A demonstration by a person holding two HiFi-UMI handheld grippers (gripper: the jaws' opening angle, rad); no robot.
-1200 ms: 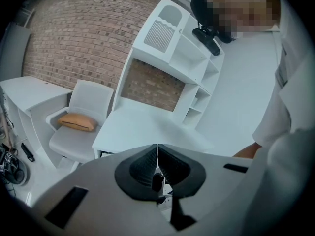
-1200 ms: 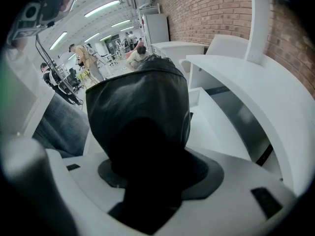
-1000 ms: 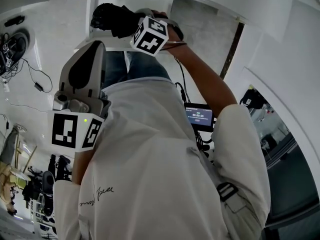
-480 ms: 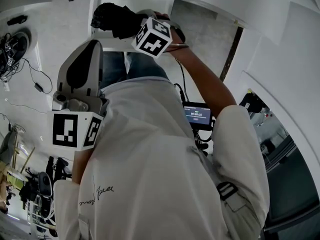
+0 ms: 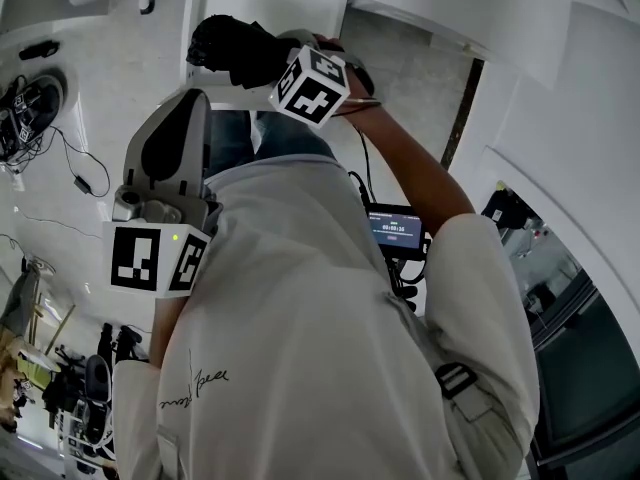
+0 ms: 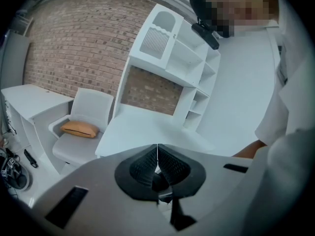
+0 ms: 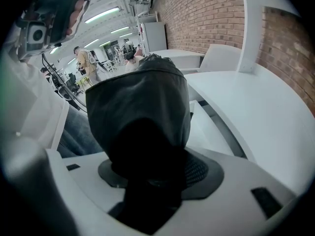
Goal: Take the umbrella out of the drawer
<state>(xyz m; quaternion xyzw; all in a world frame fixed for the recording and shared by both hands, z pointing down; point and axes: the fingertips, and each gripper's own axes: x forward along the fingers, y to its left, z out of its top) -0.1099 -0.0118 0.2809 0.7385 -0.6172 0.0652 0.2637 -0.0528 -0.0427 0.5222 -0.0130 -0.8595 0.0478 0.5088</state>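
A black folded umbrella [image 5: 235,50] is clamped in my right gripper [image 5: 268,66], held up in front of the person's body over a white ledge [image 5: 215,86]. In the right gripper view the umbrella's [image 7: 142,107] dark fabric fills the space between the jaws and hides the right gripper's fingertips [image 7: 147,176]. My left gripper [image 5: 185,108] is held lower at the left, pointing upward, apart from the umbrella. Its ribbed pads [image 6: 170,163] meet with nothing between them, so the left gripper [image 6: 157,165] is shut and holds nothing. I cannot make out a drawer clearly.
A white desk [image 7: 256,112] curves along the brick wall. A white chair with an orange cushion [image 6: 81,128] stands beside a white shelf unit [image 6: 170,48]. A small screen device [image 5: 397,231] hangs at the person's waist. Cables [image 5: 60,153] lie on the floor at left.
My right gripper has shifted slightly down and to the right with the umbrella still in it. The left gripper has barely moved.
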